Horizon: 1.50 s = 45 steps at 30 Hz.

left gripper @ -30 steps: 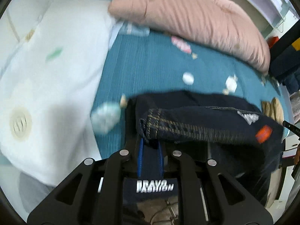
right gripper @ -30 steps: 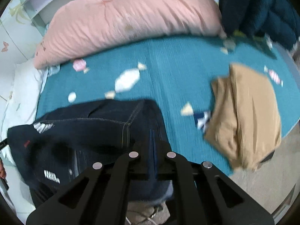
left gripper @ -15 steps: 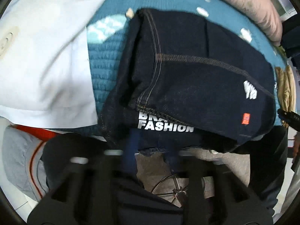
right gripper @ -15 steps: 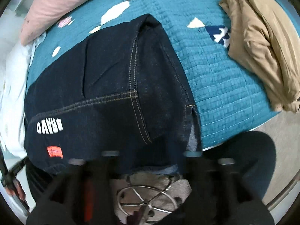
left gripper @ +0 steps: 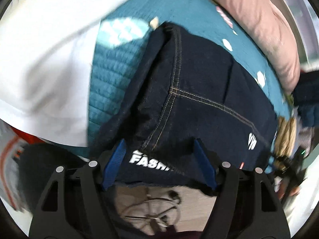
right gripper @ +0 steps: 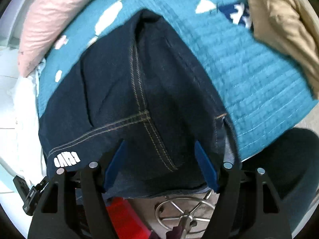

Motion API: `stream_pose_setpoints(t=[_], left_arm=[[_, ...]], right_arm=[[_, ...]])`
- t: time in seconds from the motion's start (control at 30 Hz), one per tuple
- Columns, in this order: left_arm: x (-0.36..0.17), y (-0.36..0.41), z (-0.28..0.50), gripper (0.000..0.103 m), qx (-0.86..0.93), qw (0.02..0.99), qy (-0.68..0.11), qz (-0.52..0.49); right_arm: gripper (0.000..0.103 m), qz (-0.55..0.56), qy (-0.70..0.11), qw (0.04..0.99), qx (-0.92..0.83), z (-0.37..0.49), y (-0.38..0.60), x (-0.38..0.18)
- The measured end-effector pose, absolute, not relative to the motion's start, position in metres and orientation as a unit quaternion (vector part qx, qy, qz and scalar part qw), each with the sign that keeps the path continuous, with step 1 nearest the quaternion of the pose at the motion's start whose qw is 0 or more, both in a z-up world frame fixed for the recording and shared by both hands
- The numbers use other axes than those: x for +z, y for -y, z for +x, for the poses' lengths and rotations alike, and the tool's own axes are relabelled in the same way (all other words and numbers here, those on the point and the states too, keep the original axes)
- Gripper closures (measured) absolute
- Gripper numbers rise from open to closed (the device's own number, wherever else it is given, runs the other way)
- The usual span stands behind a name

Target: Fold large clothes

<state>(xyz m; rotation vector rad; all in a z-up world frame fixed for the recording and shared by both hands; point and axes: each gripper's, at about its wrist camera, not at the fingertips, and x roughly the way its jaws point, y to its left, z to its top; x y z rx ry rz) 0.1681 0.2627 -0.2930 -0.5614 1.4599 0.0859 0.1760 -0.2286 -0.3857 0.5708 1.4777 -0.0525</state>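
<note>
The dark navy denim garment [left gripper: 199, 91], stitched in tan thread and printed with white lettering, lies folded into a thick stack at the near edge of the bed's teal quilted bedspread [left gripper: 111, 73], its lower hem overhanging the edge above the floor; the same stack fills the right wrist view [right gripper: 139, 99]. The step in hand looks like the release after a fold has been laid down; the left gripper [left gripper: 158, 159] has its blue-padded fingers [left gripper: 115, 159] spreading apart on either side of the hem near the lettering, pressing on nothing; the right gripper [right gripper: 159, 159] likewise has its fingers [right gripper: 205, 165] parting, with denim lying between them but not pinched. A pink pillow [left gripper: 269, 35] sits beyond the stack, a white duvet [left gripper: 43, 55] to one side, and a tan folded garment [right gripper: 283, 29] well apart on the other side; a metal stool base [right gripper: 185, 213] shows below on the floor. The next move probably calls for drawing both grippers clear without dragging the top layer; then either squaring the stack further onto the bed or taking up another piece.
</note>
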Motion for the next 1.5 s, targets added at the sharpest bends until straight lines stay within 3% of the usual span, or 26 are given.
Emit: stream_pose_setpoints(t=[0.1, 0.13, 0.23, 0.33, 0.5, 0.67, 0.8, 0.93, 1.03, 1.23, 1.3, 1.37, 1.43, 1.5], left_arm=[[-0.309, -0.266, 0.168, 0.034, 0.048, 0.694, -0.656, -0.293], [-0.313, -0.266, 0.168, 0.042, 0.05, 0.691, -0.656, -0.299], [-0.318, -0.265, 0.166, 0.055, 0.065, 0.69, -0.656, -0.297], [-0.314, -0.259, 0.166, 0.074, 0.075, 0.698, -0.663, -0.262], [-0.298, -0.268, 0.16, 0.081, 0.068, 0.71, -0.638, -0.292], [-0.268, -0.257, 0.154, 0.082, 0.047, 0.74, -0.627, -0.241], [-0.271, -0.249, 0.15, 0.082, 0.039, 0.749, -0.631, -0.198], [-0.317, -0.245, 0.151, 0.081, 0.054, 0.722, -0.663, -0.191], [-0.318, -0.239, 0.151, 0.081, 0.06, 0.728, -0.66, -0.178], [-0.281, -0.224, 0.157, 0.065, 0.078, 0.743, -0.661, -0.076], [-0.259, -0.214, 0.155, 0.064, 0.092, 0.759, -0.643, -0.049], [-0.244, -0.197, 0.152, 0.065, 0.076, 0.767, -0.635, -0.057], [-0.24, -0.173, 0.151, 0.065, 0.035, 0.767, -0.638, -0.062], [-0.243, -0.145, 0.147, 0.066, 0.009, 0.767, -0.639, -0.054]], right_arm=[[0.035, 0.27, -0.669, 0.692, -0.034, 0.176, 0.227, -0.398], [0.037, 0.273, -0.665, 0.694, -0.037, 0.176, 0.227, -0.399], [0.066, 0.287, -0.653, 0.7, -0.036, 0.174, 0.224, -0.396], [0.077, 0.29, -0.642, 0.708, -0.045, 0.17, 0.223, -0.391], [0.086, 0.292, -0.616, 0.731, -0.029, 0.148, 0.225, -0.368], [0.09, 0.292, -0.586, 0.755, -0.013, 0.134, 0.234, -0.33], [0.091, 0.271, -0.59, 0.76, -0.021, 0.128, 0.236, -0.326], [0.09, 0.25, -0.62, 0.742, -0.051, 0.135, 0.236, -0.375], [0.089, 0.237, -0.628, 0.738, -0.068, 0.136, 0.229, -0.396], [0.076, 0.222, -0.626, 0.744, -0.072, 0.131, 0.231, -0.352], [0.068, 0.198, -0.604, 0.769, -0.064, 0.124, 0.223, -0.328], [0.049, 0.179, -0.589, 0.787, -0.037, 0.116, 0.205, -0.303], [0.047, 0.171, -0.582, 0.795, -0.006, 0.109, 0.183, -0.292], [0.056, 0.155, -0.59, 0.79, 0.051, 0.106, 0.15, -0.293]])
